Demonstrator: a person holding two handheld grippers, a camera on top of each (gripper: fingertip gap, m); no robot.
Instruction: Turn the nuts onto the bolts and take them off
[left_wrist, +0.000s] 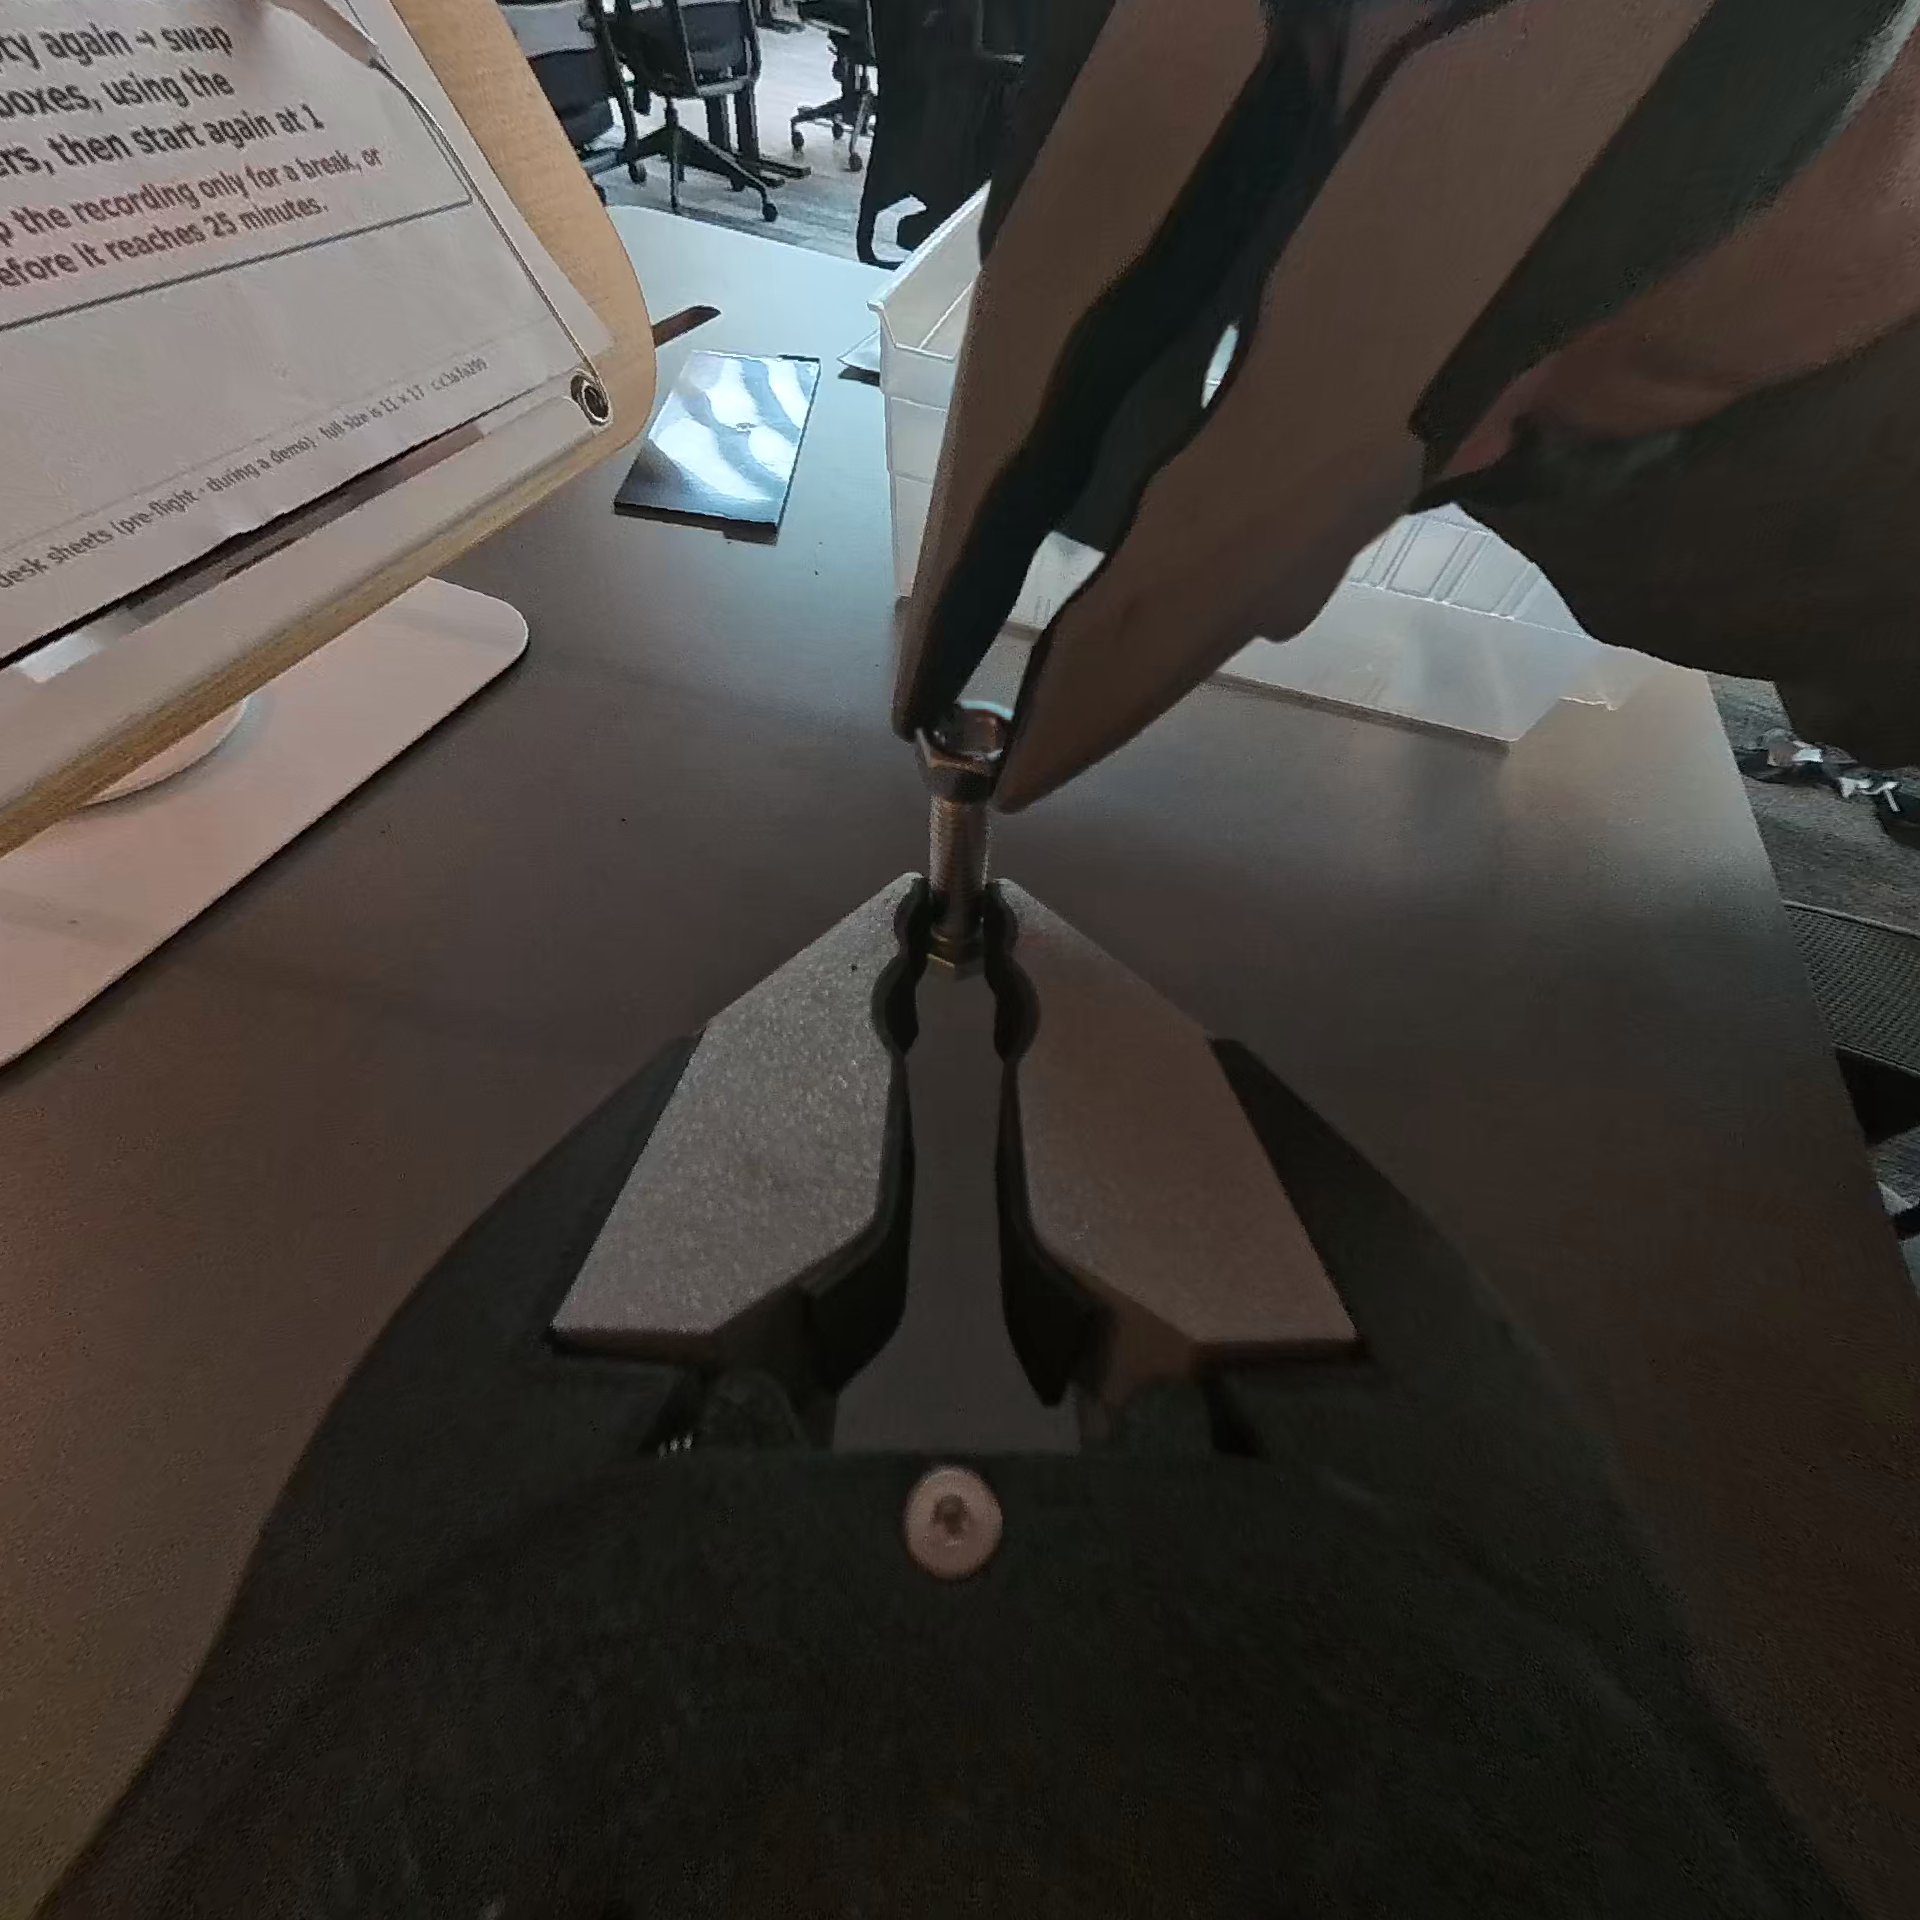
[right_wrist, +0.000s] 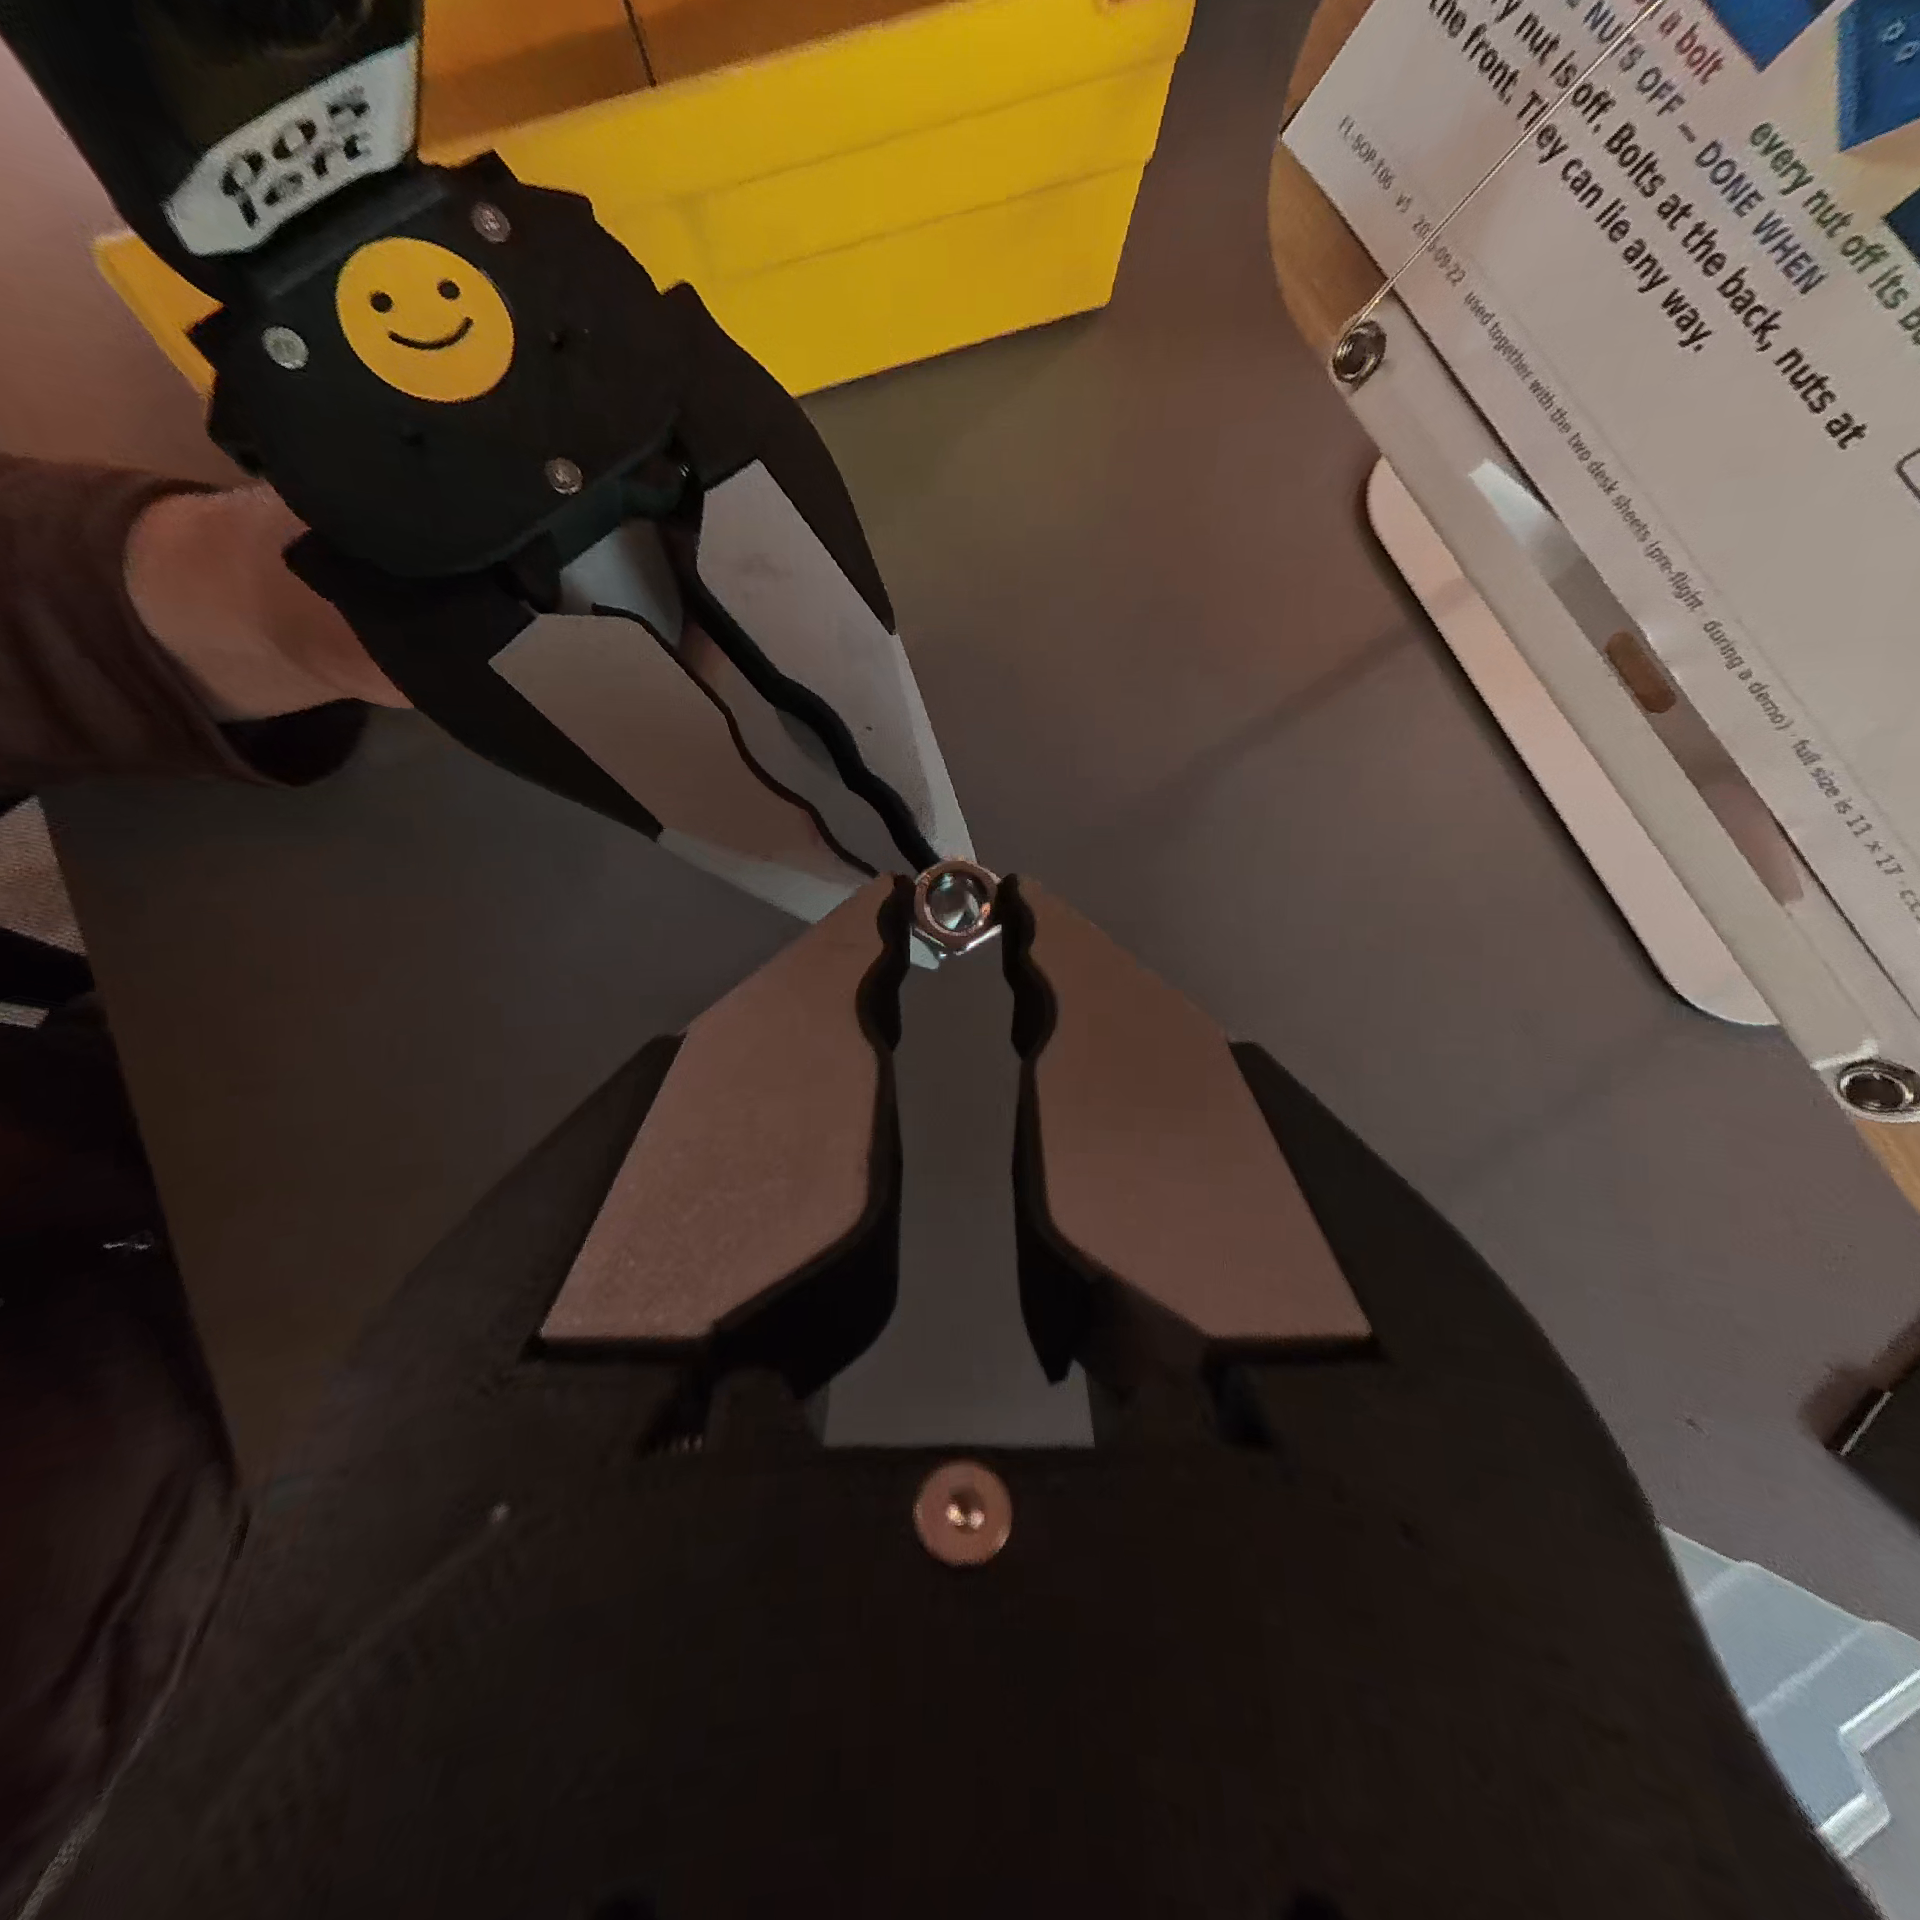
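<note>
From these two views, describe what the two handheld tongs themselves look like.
Both are black bodies with flat grey finger plates tapering to points, wavy black inner edges and a round screw at the base. The left tongs carry a yellow smiley disc, silver screws and a white label. The right tongs look the same in build. A dark sleeve shows behind.

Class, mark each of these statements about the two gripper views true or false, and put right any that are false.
1. The left gripper is shut on the bolt. True.
2. The right gripper is open and empty. False: it is shut on the nut.
3. The nut sits at the bolt's top end. True.
4. The bolt lies flat on the table. False: it stands upright, held up.
5. A yellow bin stands behind the left gripper. True.
</note>
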